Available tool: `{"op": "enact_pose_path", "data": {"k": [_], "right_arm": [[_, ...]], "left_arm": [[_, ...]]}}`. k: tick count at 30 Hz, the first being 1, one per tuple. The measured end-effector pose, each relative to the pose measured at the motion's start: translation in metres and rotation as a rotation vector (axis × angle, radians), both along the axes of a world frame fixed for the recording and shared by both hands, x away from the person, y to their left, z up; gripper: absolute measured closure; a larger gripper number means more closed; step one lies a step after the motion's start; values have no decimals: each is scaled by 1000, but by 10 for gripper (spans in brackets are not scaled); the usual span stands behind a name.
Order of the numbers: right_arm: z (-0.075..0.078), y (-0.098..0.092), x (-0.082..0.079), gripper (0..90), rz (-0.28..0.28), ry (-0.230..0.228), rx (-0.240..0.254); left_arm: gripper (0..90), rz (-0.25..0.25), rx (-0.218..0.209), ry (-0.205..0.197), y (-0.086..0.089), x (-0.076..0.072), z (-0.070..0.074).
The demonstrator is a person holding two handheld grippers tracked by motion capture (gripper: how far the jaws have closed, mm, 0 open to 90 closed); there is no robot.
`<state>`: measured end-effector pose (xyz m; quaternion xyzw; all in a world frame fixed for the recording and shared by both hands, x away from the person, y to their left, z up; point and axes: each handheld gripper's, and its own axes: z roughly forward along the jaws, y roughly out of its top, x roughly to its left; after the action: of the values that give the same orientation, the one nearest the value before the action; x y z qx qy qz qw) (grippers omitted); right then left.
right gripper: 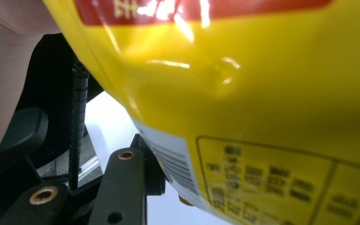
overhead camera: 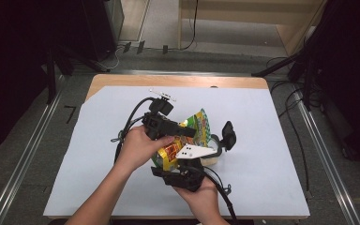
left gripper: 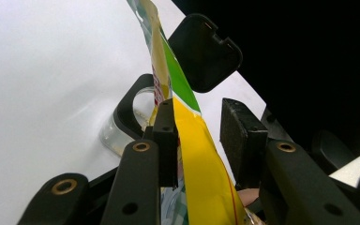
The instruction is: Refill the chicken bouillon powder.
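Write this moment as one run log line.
left gripper: snack bag between fingers, one pad apart | right gripper: against bag, grip unclear | jar: lid open

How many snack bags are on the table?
1. The yellow and green snack bag is at the middle of the white table cover, between the left gripper and the right gripper. Another could hide beneath the hands.
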<state>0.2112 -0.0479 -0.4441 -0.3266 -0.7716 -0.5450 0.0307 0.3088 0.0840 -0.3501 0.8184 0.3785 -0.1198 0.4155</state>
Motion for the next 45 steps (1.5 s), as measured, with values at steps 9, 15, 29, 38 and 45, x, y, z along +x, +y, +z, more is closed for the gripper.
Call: {"op": "enact_pose_path", "data": {"k": [9,15,29,38,45], "right_arm": [[0,0,0,632,-1,1,1],[0,0,0,632,-3,0,1],[1,1,-1,632,-2,-9,0],[1,1,-1,633,-1,-11,0],[1,1,-1,633,-1,-11,-2]], "left_arm": [[686,-2,1,-3,0,0,1],[686,-3,2,-5,0,0,1],[687,-3,0,-7,0,-1,2],[688,-3,1,-7,0,-1,2],[688,-2,4,-9,0,-1,2]]}}
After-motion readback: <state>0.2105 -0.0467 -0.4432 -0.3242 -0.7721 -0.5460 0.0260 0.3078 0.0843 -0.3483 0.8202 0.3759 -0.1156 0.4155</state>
